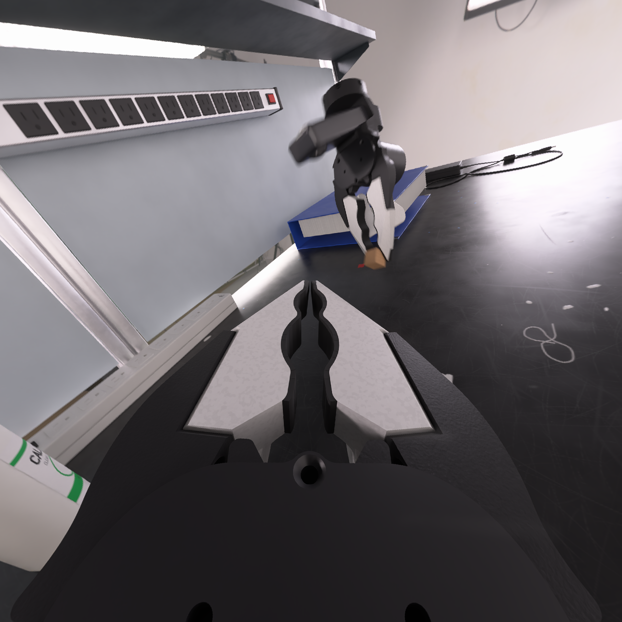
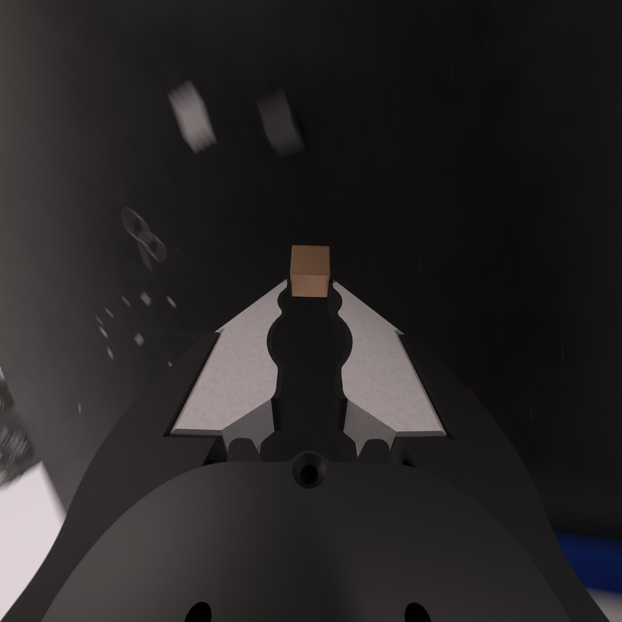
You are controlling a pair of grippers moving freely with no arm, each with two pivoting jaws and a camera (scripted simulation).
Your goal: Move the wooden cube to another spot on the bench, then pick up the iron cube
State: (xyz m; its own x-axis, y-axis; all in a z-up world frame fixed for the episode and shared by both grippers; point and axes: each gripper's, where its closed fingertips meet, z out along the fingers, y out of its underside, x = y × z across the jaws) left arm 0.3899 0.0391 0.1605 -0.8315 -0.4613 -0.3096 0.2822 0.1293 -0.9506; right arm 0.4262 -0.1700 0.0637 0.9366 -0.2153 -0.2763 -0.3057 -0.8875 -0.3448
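The wooden cube (image 2: 309, 272) is small and tan, and sits pinched between my right gripper's (image 2: 309, 286) fingertips. The left wrist view shows that gripper (image 1: 377, 252) pointing down, holding the cube (image 1: 375, 261) low over the black bench (image 1: 471, 303); I cannot tell if it touches. Two blurred grey cubes, one light (image 2: 192, 116) and one darker (image 2: 279, 123), lie on the bench beyond it; I cannot tell which is iron. My left gripper (image 1: 309, 284) is shut and empty, low over the bench, short of the right gripper.
A blue binder (image 1: 323, 222) lies by the back wall behind the right gripper. A power strip (image 1: 134, 114) runs along the wall under a shelf (image 1: 235, 23). An adapter with a cable (image 1: 444, 168) lies far right. A white, green-banded container (image 1: 33, 471) stands at the left.
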